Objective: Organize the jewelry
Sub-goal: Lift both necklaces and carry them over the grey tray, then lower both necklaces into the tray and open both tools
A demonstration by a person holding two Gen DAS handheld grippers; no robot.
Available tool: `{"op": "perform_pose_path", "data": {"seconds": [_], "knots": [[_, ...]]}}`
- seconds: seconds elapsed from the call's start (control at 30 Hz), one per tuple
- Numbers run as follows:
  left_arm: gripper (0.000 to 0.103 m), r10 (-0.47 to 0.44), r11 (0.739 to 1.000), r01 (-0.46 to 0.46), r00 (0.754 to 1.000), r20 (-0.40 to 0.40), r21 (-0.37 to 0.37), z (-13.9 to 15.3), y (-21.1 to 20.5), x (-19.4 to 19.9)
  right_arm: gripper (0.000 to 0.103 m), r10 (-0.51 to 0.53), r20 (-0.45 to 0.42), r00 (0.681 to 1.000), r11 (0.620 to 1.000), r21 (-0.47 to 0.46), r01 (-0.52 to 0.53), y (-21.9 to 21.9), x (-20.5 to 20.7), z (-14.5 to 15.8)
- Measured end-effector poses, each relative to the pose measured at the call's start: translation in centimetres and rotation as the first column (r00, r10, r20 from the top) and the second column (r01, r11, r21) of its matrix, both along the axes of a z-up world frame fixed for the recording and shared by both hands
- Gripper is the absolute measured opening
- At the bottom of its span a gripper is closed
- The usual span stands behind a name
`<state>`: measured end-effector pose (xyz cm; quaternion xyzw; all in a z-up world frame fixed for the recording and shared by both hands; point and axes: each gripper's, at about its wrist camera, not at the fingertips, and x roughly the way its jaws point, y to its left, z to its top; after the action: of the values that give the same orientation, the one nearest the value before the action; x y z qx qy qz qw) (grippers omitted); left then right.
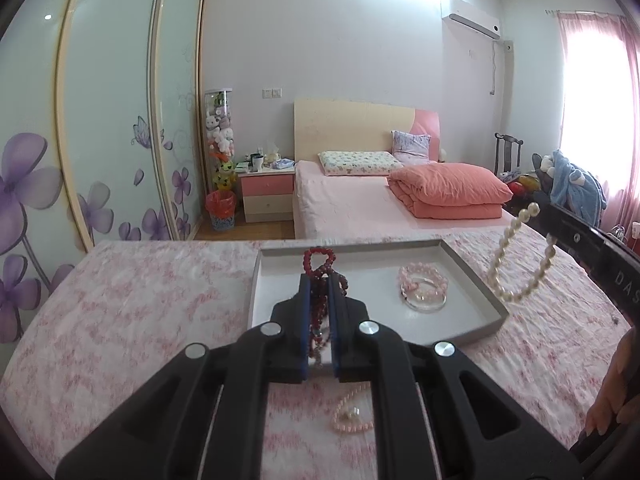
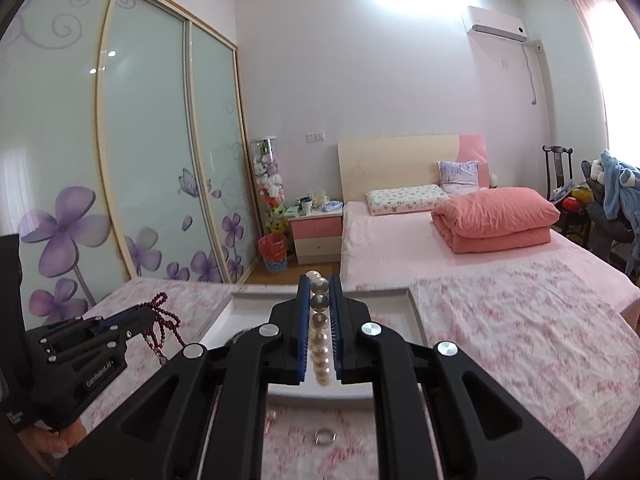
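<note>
The left gripper (image 1: 320, 280) is pinched narrow on a dark red bead necklace (image 1: 320, 260), one loop poking up past the blue pads and the rest trailing down between them, all of it held above the near left part of a shallow white tray (image 1: 480, 280). The right gripper (image 2: 320, 284) is clamped just as tight along a white pearl strand (image 2: 320, 328), whose free length dangles beside the tray's right edge. In the tray lie pink bead bracelets (image 1: 422, 280) over a clear bangle (image 1: 426, 304). On the pink floral cloth (image 1: 120, 300) nearer the person sit a pink pearl bracelet (image 1: 352, 416) and what looks like a small ring (image 2: 324, 437), blurred.
</note>
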<state>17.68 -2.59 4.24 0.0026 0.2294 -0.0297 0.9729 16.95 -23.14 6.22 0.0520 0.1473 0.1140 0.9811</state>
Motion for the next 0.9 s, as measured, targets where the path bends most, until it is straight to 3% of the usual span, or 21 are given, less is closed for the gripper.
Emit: {"op": "perform_pose_path", "data": {"seconds": [0.23,0.53,0.77,0.8,0.83,0.9], "knots": [[0.009,0.000,0.999,-0.002,0.999,-0.052,-0.042,-1.0,-0.1,4.7,0.010,-0.006,-0.028,1.000,1.000,0.018,0.007,0.0,3.7,-0.1],[0.009,-0.028,0.999,0.024,0.993,-0.118,-0.035,-3.7,-1.1,10.7,0.010,0.004,-0.181,0.983,1.000,0.027,0.001,0.3,10.3,-4.0],[0.012,-0.023,0.999,0.016,0.986,-0.165,-0.042,-5.6,-1.3,14.3,0.011,0.035,-0.241,0.970,0.998,0.056,-0.023,1.0,13.3,-5.6],[0.015,-0.021,0.999,0.013,0.986,-0.166,-0.046,-5.7,-1.2,14.6,0.014,0.035,-0.245,0.969,0.998,0.057,-0.021,1.0,13.4,-5.7],[0.022,-0.016,0.999,0.008,0.986,-0.164,-0.049,-5.8,-1.0,14.7,0.027,0.035,-0.245,0.969,0.998,0.056,-0.022,0.9,13.3,-5.8],[0.026,-0.002,0.999,-0.006,0.988,-0.154,-0.050,-5.9,-0.6,14.7,0.040,0.020,-0.236,0.972,0.999,0.053,-0.008,0.3,12.9,-5.9]]}}
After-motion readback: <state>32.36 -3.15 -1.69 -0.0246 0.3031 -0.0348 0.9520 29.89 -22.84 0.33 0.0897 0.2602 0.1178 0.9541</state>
